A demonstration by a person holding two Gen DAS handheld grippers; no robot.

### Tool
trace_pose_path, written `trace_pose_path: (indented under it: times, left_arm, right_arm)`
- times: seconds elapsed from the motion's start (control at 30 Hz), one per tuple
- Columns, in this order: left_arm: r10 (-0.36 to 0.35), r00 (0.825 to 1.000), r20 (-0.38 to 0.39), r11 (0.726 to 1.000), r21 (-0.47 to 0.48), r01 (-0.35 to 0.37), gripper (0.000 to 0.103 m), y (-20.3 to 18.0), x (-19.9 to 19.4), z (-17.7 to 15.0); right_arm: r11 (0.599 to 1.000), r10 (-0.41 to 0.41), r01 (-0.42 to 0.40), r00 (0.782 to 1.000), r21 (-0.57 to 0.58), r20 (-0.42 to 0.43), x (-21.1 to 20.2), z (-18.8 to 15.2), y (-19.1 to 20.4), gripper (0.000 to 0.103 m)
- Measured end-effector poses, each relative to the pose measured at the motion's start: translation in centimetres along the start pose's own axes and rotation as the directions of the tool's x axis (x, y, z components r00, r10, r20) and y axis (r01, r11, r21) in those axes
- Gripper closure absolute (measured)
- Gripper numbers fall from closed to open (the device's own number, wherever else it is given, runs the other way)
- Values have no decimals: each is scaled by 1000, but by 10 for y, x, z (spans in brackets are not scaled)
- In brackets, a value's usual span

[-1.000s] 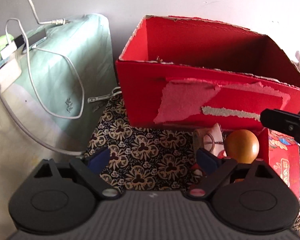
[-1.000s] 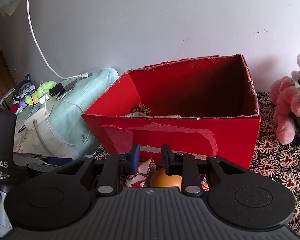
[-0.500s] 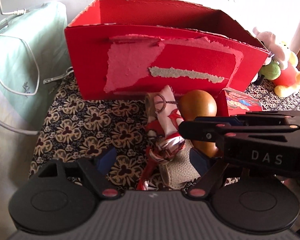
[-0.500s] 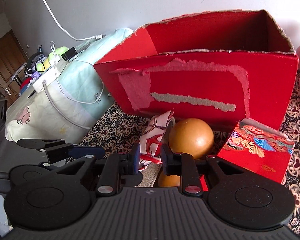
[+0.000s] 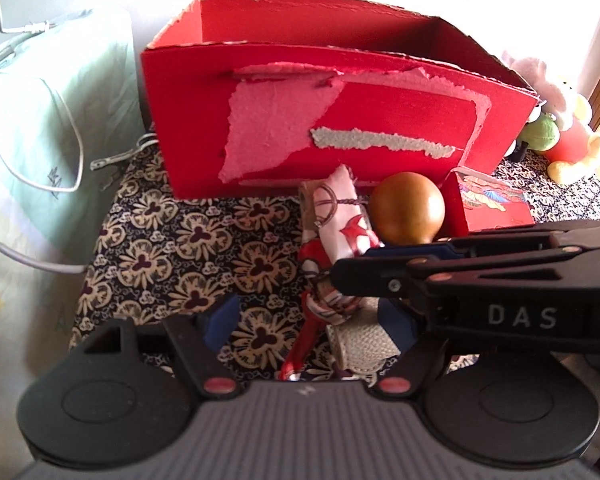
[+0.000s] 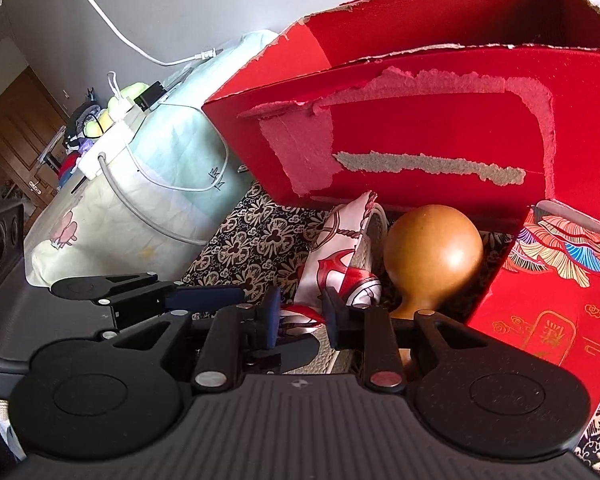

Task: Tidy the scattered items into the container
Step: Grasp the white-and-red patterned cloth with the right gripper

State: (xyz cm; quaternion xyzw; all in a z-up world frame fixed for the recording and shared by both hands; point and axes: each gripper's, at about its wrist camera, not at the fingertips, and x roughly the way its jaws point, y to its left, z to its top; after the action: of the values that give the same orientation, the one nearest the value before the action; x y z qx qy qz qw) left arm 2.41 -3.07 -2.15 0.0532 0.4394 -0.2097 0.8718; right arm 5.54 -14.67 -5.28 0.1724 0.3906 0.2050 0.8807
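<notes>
Left wrist view first: one big red cardboard box (image 5: 340, 120) with torn paper patches on its front is seen standing open-topped on the dark flower-patterned cloth (image 5: 172, 248). Three loose items are lined up right in front of it: one red-and-white printed silk scarf tied around a beige woven strap (image 5: 340, 232), one round brown gourd (image 5: 407, 213) just beside it, and one small red gift box with a colourful painted lid (image 5: 492, 204) touching the gourd's far side. The left gripper (image 5: 308, 324) is held over the scarf's lower end with its jaws wide apart, nothing pressed by the two blue pads. The right gripper (image 5: 480, 280) is seen crossing in from the side. A few plush toys (image 5: 556, 128) are piled past the box's corner.

Right wrist view: the same three items are spotted, none of them in the box (image 6: 440, 128) yet. The right gripper (image 6: 300, 316) has its jaws narrowly apart and opening slightly, with scarf (image 6: 340, 256) fabric seen through the gap but not gripped. One pale green pillow (image 6: 172, 160) with white cables draped over it is sat beside the box.
</notes>
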Motion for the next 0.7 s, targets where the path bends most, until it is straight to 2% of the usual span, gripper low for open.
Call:
trace_pose_path:
  times: [0.13,0.23,0.37,0.57,0.6,0.7]
  left_arm:
    - [8,1000,1,1000,-4,-8,19,4,0,2]
    - [-1,1000,-3,1000,-5,1,19,5,2,2]
    - [-4,1000,-3,1000,10,4,18,5,4,1]
    - [-6,1000,-1,1000,5,6,18,10,5,0]
    - [-5,1000,2,1000,7,5,18,10,4,1]
    - [-21,1000,5,1000,3,21,22,11,5,2]
  right_arm:
    - [999,-43,44,999,-14,29,-5,3,1,77]
    - [994,-107,107,994,-9,-11,2,6,-1,75]
    - [993,-116,116,993,9,-34,7,5,-5,69]
    - [997,-59,61,998,53,-36,7,7,-10,64]
    - [997,-44,46,998,56,-33,6,7,-10,61]
    - [998,-19,20,999,52,-29,6,7,-10,61]
